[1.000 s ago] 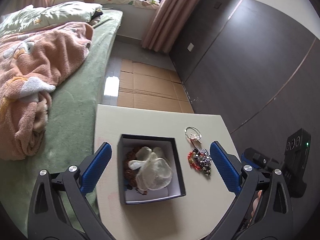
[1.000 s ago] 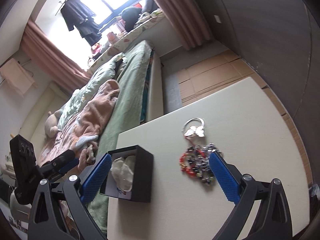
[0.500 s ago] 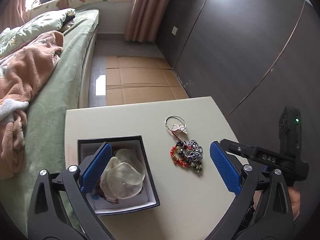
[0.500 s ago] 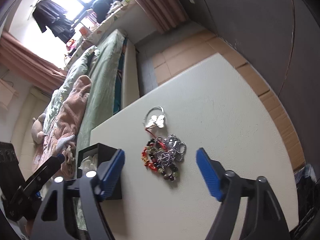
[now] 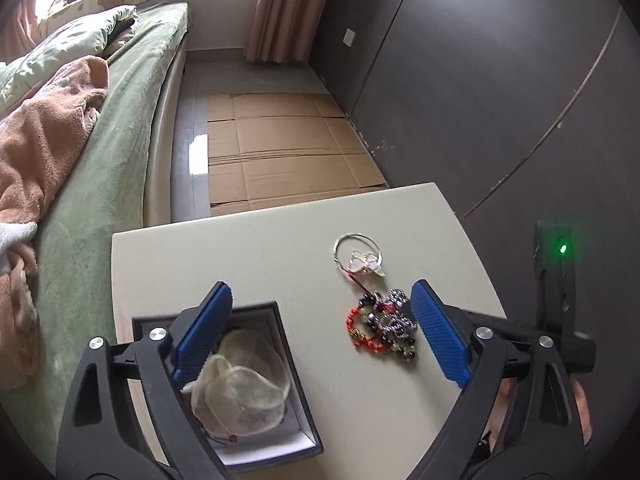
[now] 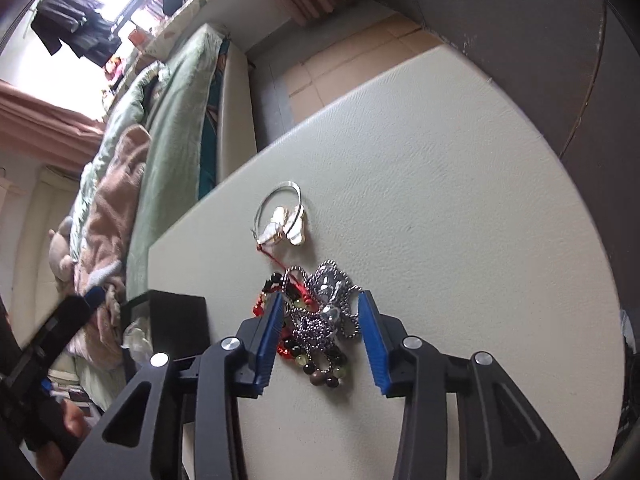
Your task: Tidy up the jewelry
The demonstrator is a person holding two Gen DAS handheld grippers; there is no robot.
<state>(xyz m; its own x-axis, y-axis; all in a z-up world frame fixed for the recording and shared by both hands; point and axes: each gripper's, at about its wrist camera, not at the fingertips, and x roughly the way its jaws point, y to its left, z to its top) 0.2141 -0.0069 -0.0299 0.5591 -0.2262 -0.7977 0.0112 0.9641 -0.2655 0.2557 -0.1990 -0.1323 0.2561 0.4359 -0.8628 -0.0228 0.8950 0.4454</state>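
A tangle of bead bracelets and a silver chain (image 5: 382,330) (image 6: 320,320) lies on the pale table (image 5: 280,248) (image 6: 460,220). A silver bangle with a butterfly charm (image 5: 360,258) (image 6: 282,220) lies just beyond it. A black jewelry box (image 5: 256,396) (image 6: 176,316) holding a sheer pouch (image 5: 240,388) sits at the table's left. My left gripper (image 5: 320,328) is open above the box and the pile. My right gripper (image 6: 320,332) is partly closed, its jaws either side of the tangle, low over the table.
A bed with a green cover (image 5: 100,160) and a pink blanket (image 5: 36,140) runs along the left. Flattened cardboard (image 5: 280,148) lies on the floor beyond the table. Dark wall panels (image 5: 480,80) stand at the right.
My right gripper has come down and forward onto the tangle and its jaws have narrowed around it. My left gripper has drifted right, so the box sits further left in its view.
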